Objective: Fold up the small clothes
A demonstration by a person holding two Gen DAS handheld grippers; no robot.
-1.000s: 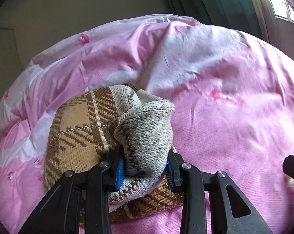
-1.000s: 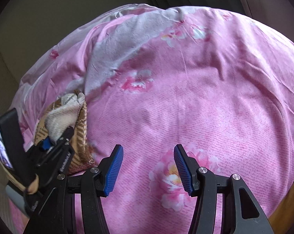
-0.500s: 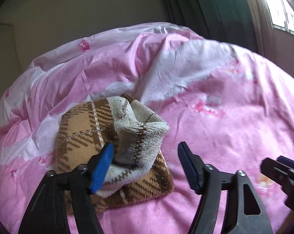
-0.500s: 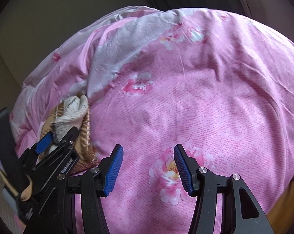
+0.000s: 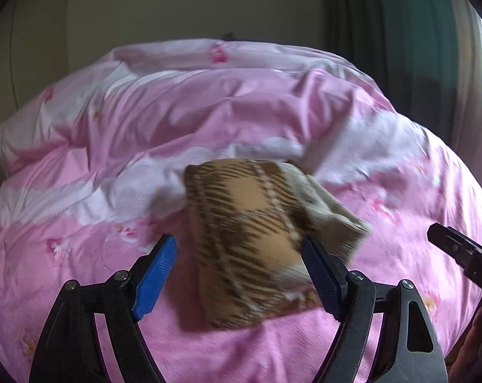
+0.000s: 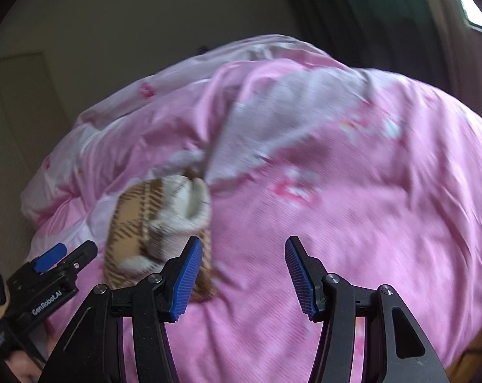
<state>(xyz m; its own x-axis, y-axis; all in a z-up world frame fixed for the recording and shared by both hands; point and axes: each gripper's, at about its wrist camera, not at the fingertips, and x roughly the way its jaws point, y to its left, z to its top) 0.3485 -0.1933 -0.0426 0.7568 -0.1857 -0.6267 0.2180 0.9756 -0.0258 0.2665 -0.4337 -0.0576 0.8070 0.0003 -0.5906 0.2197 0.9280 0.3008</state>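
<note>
A small tan and brown plaid knitted garment (image 5: 256, 236) lies folded on the pink bedspread (image 5: 113, 134), its pale inner side showing at the right. My left gripper (image 5: 241, 274) is open and empty, held just in front of the garment with a finger on each side of its near edge. In the right wrist view the garment (image 6: 157, 223) lies at the left, with a pale rolled fold on top. My right gripper (image 6: 244, 277) is open and empty over bare bedspread, to the right of the garment. The left gripper (image 6: 58, 258) shows at the left edge there.
The pink flowered bedspread (image 6: 368, 207) is rumpled, with a raised white and pink ridge (image 5: 209, 73) behind the garment. A beige wall and dark green curtains (image 5: 400, 32) stand beyond the bed. The right gripper's tip (image 5: 458, 252) enters the left wrist view at the right.
My left gripper let go of the garment's fold, opened wide and drew back and up. The fold dropped flat onto the garment. Both cameras have risen and turned; the right gripper stayed open.
</note>
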